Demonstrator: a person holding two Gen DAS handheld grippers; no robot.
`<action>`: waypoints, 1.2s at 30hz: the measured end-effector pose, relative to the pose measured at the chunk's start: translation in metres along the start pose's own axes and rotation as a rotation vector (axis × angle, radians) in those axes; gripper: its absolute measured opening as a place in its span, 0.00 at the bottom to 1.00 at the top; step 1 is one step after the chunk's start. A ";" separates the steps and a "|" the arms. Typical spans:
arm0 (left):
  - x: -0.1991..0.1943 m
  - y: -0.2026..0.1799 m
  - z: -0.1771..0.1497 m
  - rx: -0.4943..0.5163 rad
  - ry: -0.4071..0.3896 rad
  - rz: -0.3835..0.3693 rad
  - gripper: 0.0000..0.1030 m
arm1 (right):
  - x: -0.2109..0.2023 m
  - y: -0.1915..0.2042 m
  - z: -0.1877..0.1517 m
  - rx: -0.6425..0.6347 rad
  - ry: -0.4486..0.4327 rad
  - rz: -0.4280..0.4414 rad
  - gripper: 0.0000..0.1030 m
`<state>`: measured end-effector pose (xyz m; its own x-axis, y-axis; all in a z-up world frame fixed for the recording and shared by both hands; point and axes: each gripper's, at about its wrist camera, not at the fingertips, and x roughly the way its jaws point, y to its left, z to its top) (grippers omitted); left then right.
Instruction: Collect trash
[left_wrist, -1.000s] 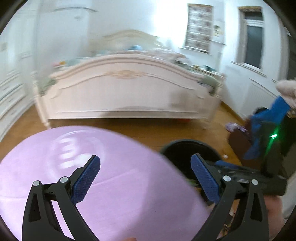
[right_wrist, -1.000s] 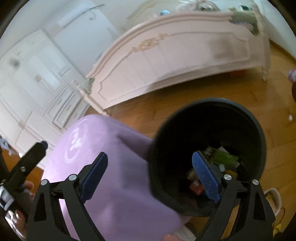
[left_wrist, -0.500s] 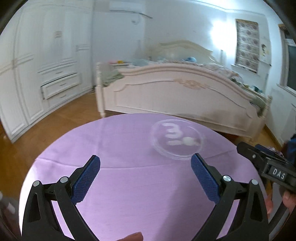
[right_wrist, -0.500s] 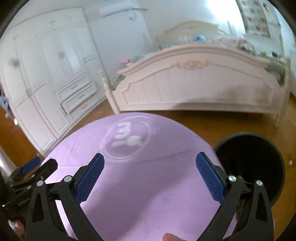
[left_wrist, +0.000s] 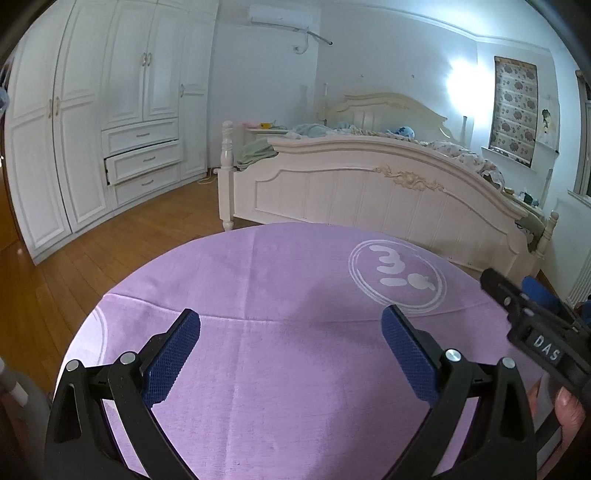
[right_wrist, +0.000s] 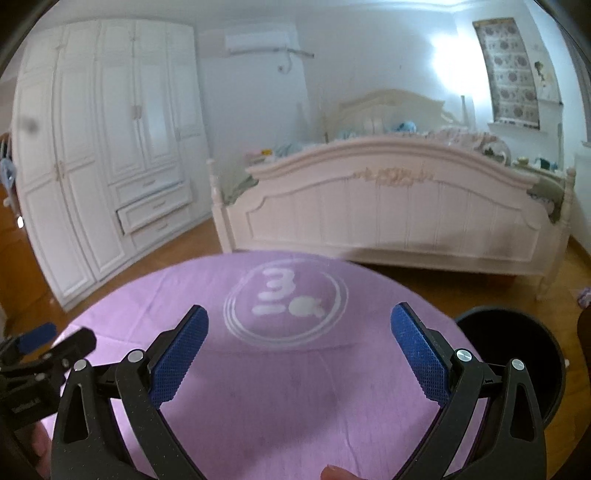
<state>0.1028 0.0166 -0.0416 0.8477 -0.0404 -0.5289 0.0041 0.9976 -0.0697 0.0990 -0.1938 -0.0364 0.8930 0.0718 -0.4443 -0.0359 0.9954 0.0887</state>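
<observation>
Landmark: round table under a purple cloth (left_wrist: 295, 369), with a white printed emblem (right_wrist: 286, 304).
Left gripper (left_wrist: 291, 354): above the cloth's near part, jaws wide apart, holding nothing.
Right gripper (right_wrist: 299, 354): above the cloth near the emblem, jaws wide apart, holding nothing.
Trash bin (right_wrist: 517, 354): black, on the floor just beside the table's right edge.
Trash: none visible on the cloth; the bin's contents are too dark to tell.
Risk: swinging the right gripper off the table edge could knock the bin and tip it over.
</observation>
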 end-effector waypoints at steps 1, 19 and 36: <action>0.001 0.000 -0.001 0.000 0.001 -0.001 0.95 | -0.002 0.001 0.000 -0.001 -0.011 -0.001 0.95; 0.005 0.004 -0.009 0.014 0.015 -0.016 0.95 | -0.022 0.006 -0.012 -0.010 -0.129 -0.007 0.95; 0.005 0.002 -0.011 0.023 0.022 -0.006 0.95 | -0.025 0.012 -0.011 -0.013 -0.132 0.000 0.95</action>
<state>0.1016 0.0179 -0.0538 0.8359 -0.0474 -0.5468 0.0214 0.9983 -0.0538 0.0711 -0.1831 -0.0338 0.9443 0.0635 -0.3230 -0.0407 0.9962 0.0768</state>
